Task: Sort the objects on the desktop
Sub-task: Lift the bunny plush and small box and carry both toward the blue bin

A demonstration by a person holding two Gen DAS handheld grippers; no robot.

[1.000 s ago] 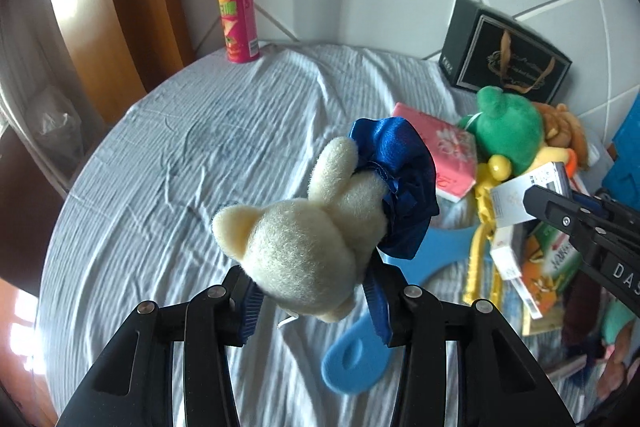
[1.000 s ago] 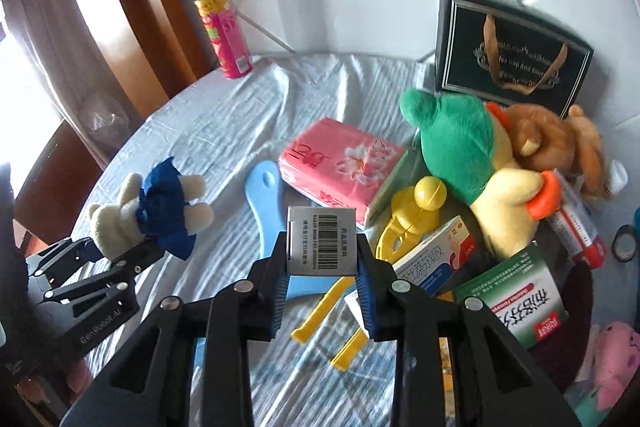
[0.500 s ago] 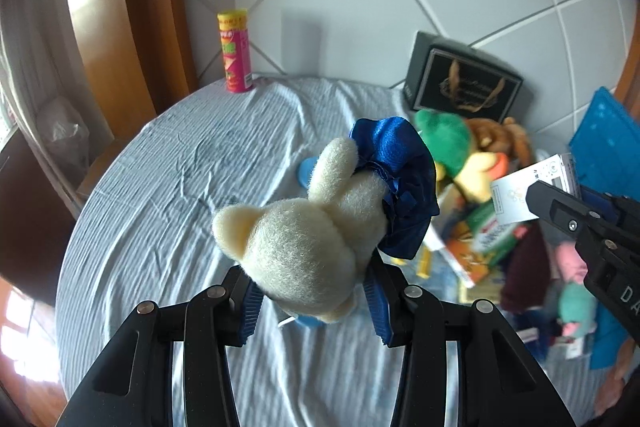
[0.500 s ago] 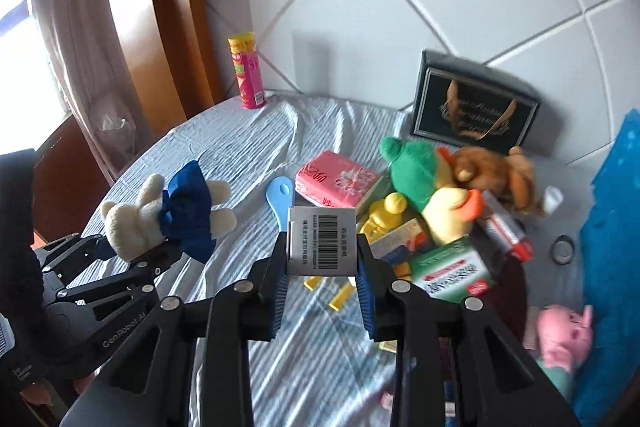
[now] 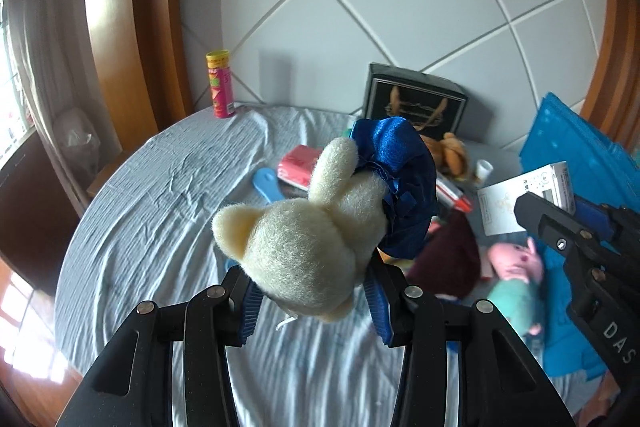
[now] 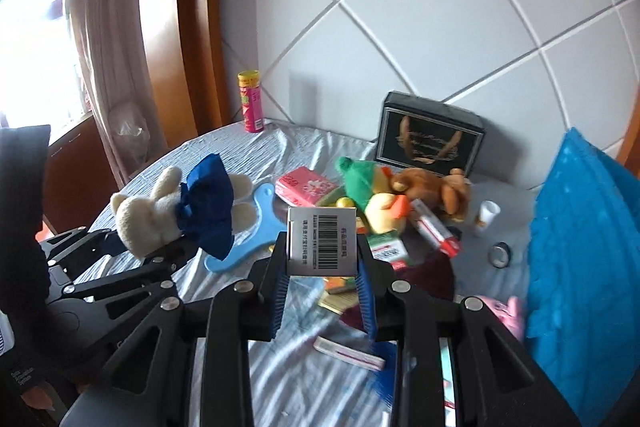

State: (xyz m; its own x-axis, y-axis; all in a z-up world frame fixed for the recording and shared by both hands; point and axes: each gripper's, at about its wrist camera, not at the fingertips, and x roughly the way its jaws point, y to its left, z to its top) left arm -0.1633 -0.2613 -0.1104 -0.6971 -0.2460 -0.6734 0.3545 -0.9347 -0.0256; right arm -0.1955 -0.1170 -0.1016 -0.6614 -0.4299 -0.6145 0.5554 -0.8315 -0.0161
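Nearest, a cream plush bear [image 5: 308, 251] in a blue dress is clamped by the head between the fingers of the left gripper [image 5: 314, 301], held above the table [image 5: 160, 211]. A small white barcoded box [image 6: 322, 241] is pinched by the right gripper [image 6: 323, 291]. Beyond, toys and packets are heaped on the cloth; farther back stand a black gift box [image 6: 430, 139] and a pink canister [image 6: 250, 103].

Left gripper [image 5: 314, 301], lower centre: pads clamped on a cream plush bear [image 5: 304, 239] in a blue dress [image 5: 404, 187]. Right gripper [image 5: 560, 223], right edge: grips a white box [image 5: 520, 199]. Table [image 5: 160, 227] under pale cloth. Pink can [image 5: 220, 85] upper left. Black box [image 5: 416, 103] centre top. Pink doll [image 5: 516, 267] lower right.
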